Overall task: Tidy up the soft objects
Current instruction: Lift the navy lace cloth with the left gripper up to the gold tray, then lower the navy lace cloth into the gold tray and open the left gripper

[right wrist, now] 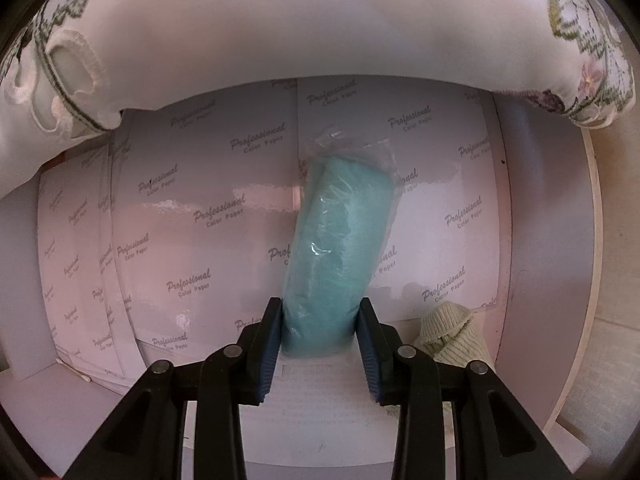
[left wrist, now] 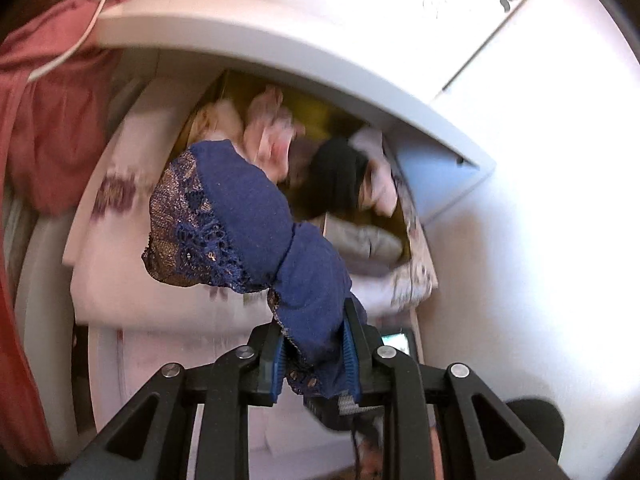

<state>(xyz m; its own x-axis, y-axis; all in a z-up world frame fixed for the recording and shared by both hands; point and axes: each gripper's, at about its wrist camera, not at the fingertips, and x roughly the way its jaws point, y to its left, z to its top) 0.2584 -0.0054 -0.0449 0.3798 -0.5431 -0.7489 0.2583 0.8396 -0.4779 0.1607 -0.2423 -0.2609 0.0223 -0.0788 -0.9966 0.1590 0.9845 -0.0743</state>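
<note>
Both grippers holding something soft, one navy lace piece and one teal roll

The left gripper (left wrist: 316,344) is pinching a navy garment (left wrist: 248,216) with gold-flecked lace trim, jaws nearly closed on the bunched fabric, and it's dangling in front of a box (left wrist: 416,240) stuffed with pink, black and white clothes under a white shelf (left wrist: 280,44). Only the right view is showing the teal roll (right wrist: 332,248) in clear plastic, with the right gripper (right wrist: 318,336) clamping its near end, jaws partway apart, over white sheets (right wrist: 192,220) printed "Professional Color Paper". A cream knit (right wrist: 452,336) is sitting just beside it, and an embroidered cloth (right wrist: 280,20) is hanging across the top.
</note>
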